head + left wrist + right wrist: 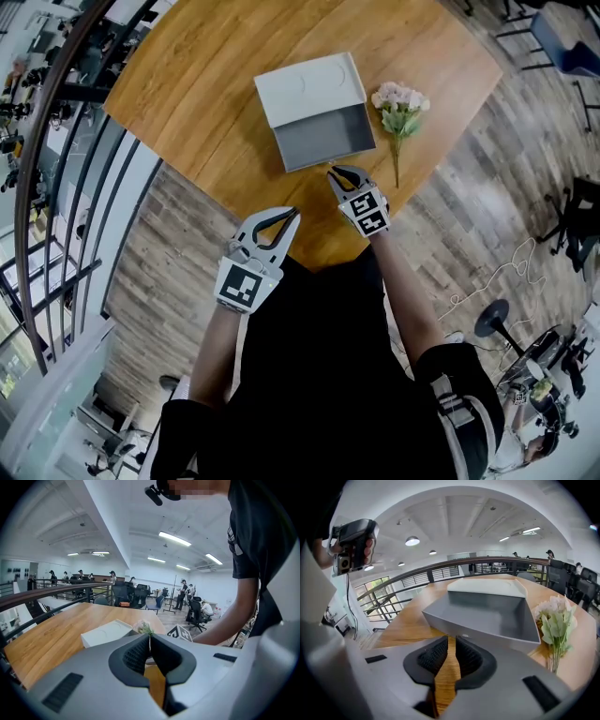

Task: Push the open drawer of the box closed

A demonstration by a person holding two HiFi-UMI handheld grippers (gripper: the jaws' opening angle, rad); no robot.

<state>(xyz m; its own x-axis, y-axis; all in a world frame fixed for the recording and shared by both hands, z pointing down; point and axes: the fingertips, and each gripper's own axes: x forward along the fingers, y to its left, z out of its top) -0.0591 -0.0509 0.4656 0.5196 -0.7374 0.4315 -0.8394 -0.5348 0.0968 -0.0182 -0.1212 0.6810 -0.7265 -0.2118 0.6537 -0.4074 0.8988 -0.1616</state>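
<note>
A white box (pixel 309 84) lies on the round wooden table (pixel 206 112), and its grey drawer (pixel 323 136) is pulled out toward me, empty inside. My right gripper (pixel 331 172) hovers just in front of the drawer's front wall, fingertips a short gap from it. In the right gripper view the jaws (pixel 451 639) stand slightly apart with only wood showing between them, and the drawer (pixel 487 616) fills the middle under the white box (pixel 485 587). My left gripper (pixel 291 214) hangs lower left by the table's near edge, jaws shut and empty (pixel 150 637).
A small bunch of pale flowers (pixel 400 108) lies right of the drawer, close to its side (pixel 555 620). A dark curved railing (pixel 56 187) runs left of the table. The table's near edge is just under my grippers; wood floor lies beyond.
</note>
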